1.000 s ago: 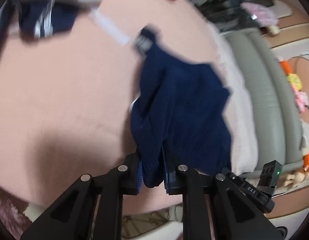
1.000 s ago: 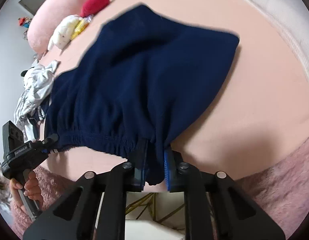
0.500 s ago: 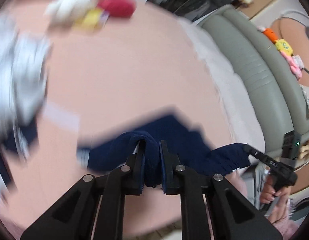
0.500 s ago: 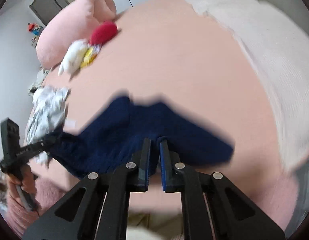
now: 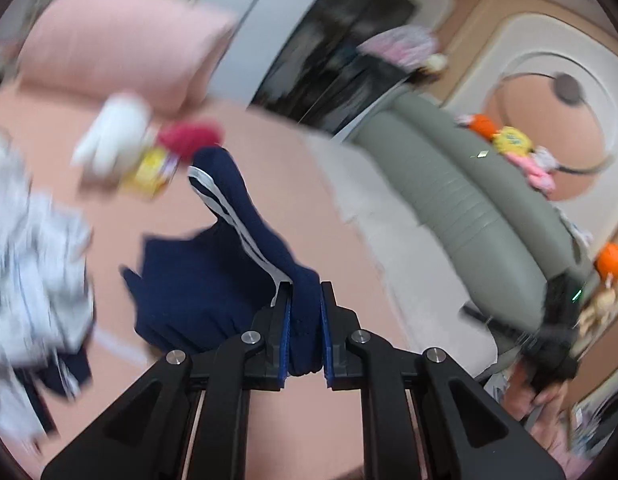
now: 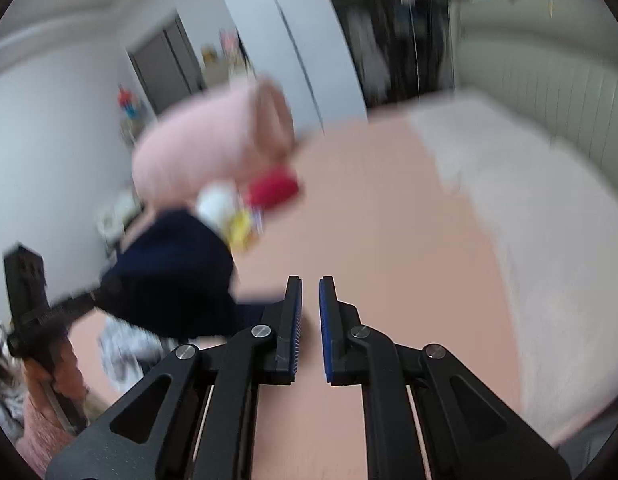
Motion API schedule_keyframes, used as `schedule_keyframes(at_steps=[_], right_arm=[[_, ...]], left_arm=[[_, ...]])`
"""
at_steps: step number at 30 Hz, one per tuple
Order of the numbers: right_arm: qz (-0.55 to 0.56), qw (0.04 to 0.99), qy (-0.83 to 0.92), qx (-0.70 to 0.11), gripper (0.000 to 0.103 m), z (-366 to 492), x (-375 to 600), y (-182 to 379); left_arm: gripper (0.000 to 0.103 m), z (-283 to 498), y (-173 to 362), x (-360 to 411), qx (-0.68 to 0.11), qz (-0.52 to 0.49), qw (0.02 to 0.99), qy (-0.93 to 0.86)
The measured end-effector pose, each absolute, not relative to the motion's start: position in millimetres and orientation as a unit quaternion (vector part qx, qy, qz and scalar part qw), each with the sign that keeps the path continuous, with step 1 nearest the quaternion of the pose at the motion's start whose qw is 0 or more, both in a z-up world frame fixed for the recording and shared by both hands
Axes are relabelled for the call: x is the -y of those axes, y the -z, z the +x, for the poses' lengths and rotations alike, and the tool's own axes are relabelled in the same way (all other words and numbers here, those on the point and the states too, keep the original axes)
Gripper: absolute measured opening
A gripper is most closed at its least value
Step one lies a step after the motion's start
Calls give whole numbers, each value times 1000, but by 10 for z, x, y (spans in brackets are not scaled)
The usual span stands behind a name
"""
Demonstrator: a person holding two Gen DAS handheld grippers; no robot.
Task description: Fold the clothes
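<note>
Left hand-held gripper (image 5: 305, 330): blue pads clamped on a thick bunch of the navy knit garment with white side stripes (image 5: 229, 248). Right hand-held gripper (image 6: 309, 328): jaws parted by a narrow gap, nothing between them, pointing over bare sheet.

Risks, judged from this state:
- Only one grip point holds the cloth. The rest hangs and bunches, so any fold line may come out skewed.
- The grip takes several layers at once; laying down from here could trap a crease.
- Both views are motion-blurred; a fast swing could drag the hem into the red, white and yellow plush toy (image 5: 149, 152) or the crumpled white printed garment (image 5: 33, 264).

Garment: lifted partly off the salmon-pink bed sheet (image 5: 293, 184), rumpled, stripe running up from the pads, far end hanging towards the sheet. No neat fold visible.
</note>
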State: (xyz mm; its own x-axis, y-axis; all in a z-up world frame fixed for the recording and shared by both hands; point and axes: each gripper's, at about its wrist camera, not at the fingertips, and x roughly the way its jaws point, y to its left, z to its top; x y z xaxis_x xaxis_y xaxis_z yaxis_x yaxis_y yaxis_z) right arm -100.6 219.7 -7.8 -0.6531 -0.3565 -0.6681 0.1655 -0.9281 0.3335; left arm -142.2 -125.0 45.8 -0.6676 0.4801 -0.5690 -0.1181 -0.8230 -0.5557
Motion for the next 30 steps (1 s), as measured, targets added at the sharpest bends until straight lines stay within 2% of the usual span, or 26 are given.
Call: schedule_keyframes(at_steps=[3, 4, 5, 8, 10, 12, 15, 20, 23, 24, 25, 26, 28, 29, 30], right_arm=[[475, 151, 856, 135, 12, -1109, -2008, 812], [490, 152, 849, 128, 17, -1142, -1906, 968], [502, 157, 842, 120, 23, -1162, -1828, 1078], [525, 182, 826, 100, 29, -1242, -1529, 1230], [531, 200, 820, 79, 37, -1312, -1300, 1246], [536, 216, 814, 65, 55, -1382, -1135, 1301], [553, 230, 798, 66, 59, -1553, -930, 1530], [606, 207, 762, 94, 64, -2043, -563, 2260], [615, 207, 750, 129, 78, -2099, -519, 2432], [608, 217, 749, 148, 76, -2099, -518, 2417], [610, 233, 739, 165, 70, -2109, -490, 2430], [620, 253, 721, 180, 46, -2127, -441, 2466], [617, 272, 716, 178, 17, -2025, -437, 2385], [613, 278, 719, 173, 11, -1954, -448, 2322], [609, 284, 722, 168, 9, -1883, -460, 2258]], left_arm=[[13, -1187, -170, 1306, 257, -388, 152, -872], [13, -1102, -127, 1344, 258, -388, 145, -873], [13, -1010, -87, 1412, 265, -384, 135, -874], [13, -750, 35, 1623, 297, -370, 105, -874], [13, -629, 118, 1728, 325, -361, 92, -869], [13, -468, 206, 1848, 338, -359, 73, -867], [13, -334, 420, 2056, 364, -364, 60, -855], [13, -270, 694, 2270, 390, -383, 50, -836], [13, -251, 719, 2308, 391, -380, 56, -836], [13, -255, 745, 2313, 395, -380, 58, -834], [13, -261, 774, 2313, 399, -381, 60, -832], [13, -262, 793, 2300, 400, -383, 59, -830], [13, -255, 810, 2266, 401, -389, 55, -827], [13, -241, 796, 2251, 399, -390, 57, -828], [13, -209, 765, 2233, 395, -390, 58, -830]])
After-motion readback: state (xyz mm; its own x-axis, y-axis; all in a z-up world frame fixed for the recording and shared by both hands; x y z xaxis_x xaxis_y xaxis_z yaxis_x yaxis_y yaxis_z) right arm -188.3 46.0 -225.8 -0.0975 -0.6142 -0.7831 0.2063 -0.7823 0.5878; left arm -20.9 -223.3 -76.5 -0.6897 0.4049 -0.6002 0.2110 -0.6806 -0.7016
